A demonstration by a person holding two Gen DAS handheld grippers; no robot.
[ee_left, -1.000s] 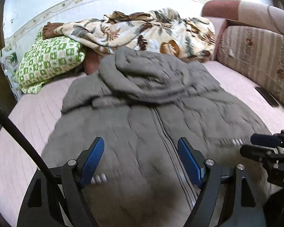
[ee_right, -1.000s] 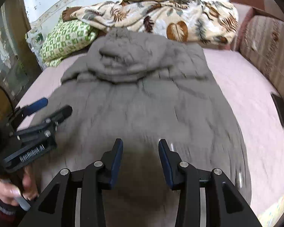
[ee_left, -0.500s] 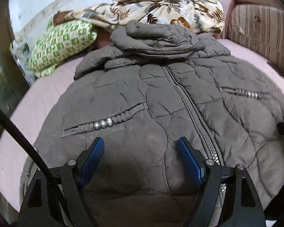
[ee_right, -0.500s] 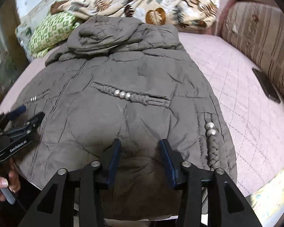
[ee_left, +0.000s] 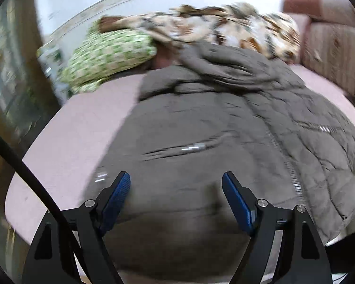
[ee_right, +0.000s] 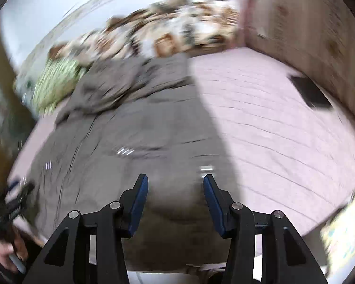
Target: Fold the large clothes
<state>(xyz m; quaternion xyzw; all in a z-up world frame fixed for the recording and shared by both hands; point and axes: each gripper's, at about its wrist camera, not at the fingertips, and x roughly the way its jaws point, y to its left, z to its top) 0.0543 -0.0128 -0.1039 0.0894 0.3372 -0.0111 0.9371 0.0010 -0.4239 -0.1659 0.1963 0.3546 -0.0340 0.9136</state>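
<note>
On the pink bed [ee_left: 82, 127] we see the grey jacket [ee_left: 201, 142] spread flat, zipper up, left claw [ee_left: 176, 189] gaping empty above its hem, right claw [ee_right: 175, 189] also empty, hovering over its hem near the right edge.

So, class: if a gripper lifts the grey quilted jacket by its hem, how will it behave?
The jacket would probably flop and drape: it lies in soft creases. Its puffy quilting suggests bulk with little weight. The smooth-looking shell might slip from a shallow pinch.
</note>
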